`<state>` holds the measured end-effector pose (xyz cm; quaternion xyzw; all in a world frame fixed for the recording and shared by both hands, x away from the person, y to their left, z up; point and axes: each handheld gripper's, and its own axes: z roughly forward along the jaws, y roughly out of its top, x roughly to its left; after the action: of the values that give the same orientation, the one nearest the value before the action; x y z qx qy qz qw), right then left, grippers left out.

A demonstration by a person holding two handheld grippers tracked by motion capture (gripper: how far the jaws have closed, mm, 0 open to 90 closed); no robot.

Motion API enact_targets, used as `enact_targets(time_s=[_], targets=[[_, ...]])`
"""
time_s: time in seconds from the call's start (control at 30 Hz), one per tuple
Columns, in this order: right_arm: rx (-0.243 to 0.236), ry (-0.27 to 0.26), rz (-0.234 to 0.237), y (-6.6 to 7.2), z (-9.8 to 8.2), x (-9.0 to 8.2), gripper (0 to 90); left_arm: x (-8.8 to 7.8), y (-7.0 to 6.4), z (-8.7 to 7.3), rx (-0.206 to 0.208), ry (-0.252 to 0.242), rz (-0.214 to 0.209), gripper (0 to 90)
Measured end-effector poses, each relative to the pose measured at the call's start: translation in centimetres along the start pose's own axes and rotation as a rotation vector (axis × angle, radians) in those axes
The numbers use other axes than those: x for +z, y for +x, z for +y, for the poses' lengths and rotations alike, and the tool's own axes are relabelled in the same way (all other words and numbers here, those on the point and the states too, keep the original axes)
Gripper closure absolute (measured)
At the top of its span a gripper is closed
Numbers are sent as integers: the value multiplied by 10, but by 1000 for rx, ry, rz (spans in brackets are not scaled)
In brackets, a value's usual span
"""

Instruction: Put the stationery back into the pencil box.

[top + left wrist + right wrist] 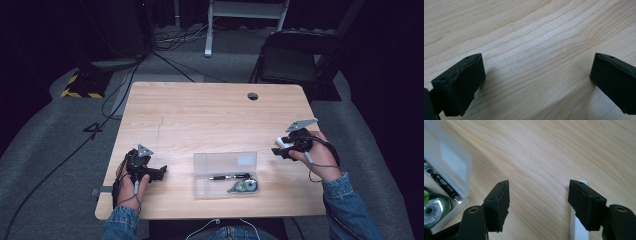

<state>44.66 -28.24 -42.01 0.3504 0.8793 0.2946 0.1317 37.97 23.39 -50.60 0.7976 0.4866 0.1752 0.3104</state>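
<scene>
**Two handheld grippers beside a clear plastic box**

High view: the left gripper (161,172) lies low on the table (200,110), forearm coming up from the near edge. The right gripper (278,150) points left toward the clear box (225,162), wrist bent inward.

Left gripper view: jaws wide apart over bare wood.

Right gripper view: jaws wide, nothing pinched; a white stick (577,230) lies just beside the right jaw. The box holds a pen (441,183) and a tape roll (434,207).

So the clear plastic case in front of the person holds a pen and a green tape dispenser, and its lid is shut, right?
Not quite: the clear plastic case is open, lid folded back, as the high view shows. It does hold the pen and green tape dispenser.
</scene>
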Motion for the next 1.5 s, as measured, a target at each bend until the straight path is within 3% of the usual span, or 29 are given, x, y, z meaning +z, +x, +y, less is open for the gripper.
enact_targets(time_s=[0.57,0.93,1.27,1.5], targets=[[100,89,-79,-32,-21,12,355,0,0,0,0,-1,1,2],[116,153,-89,-43,-32,23,412,0,0,0,0,0,0,2],[122,199,-85,-49,-40,34,544,0,0,0,0,-1,1,3],[127,175,-71,-51,-40,35,624,0,0,0,-1,0,0,2]])
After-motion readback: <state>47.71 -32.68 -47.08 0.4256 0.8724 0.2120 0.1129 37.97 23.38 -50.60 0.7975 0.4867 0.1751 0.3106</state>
